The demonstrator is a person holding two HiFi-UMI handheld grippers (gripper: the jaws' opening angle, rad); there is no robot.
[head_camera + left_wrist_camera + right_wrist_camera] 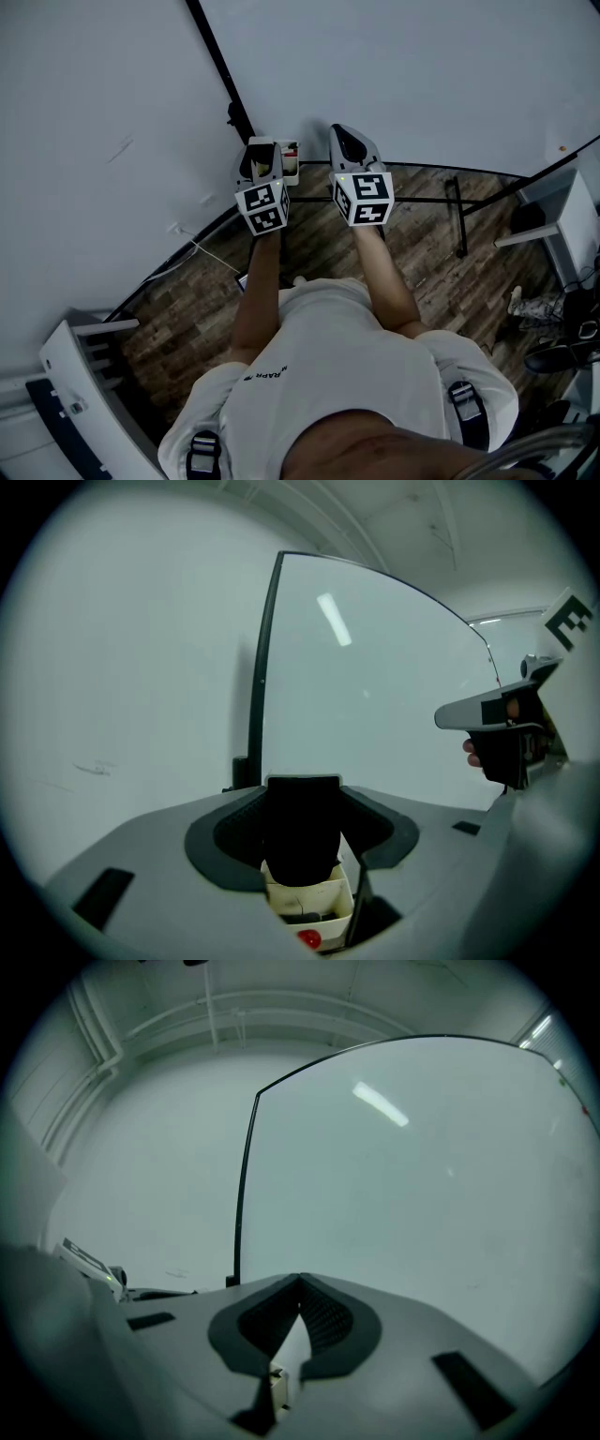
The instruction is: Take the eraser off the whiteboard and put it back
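White shirt (319, 375) on the person is closest, and both arms reach out toward the whiteboard (403, 75). The left gripper (302, 794) has its jaws wide apart, squeezing the black eraser (302, 832) just above a small cream box (314, 897). The right gripper (300, 1283) is pinched closed with nothing in it, right beside the left one.
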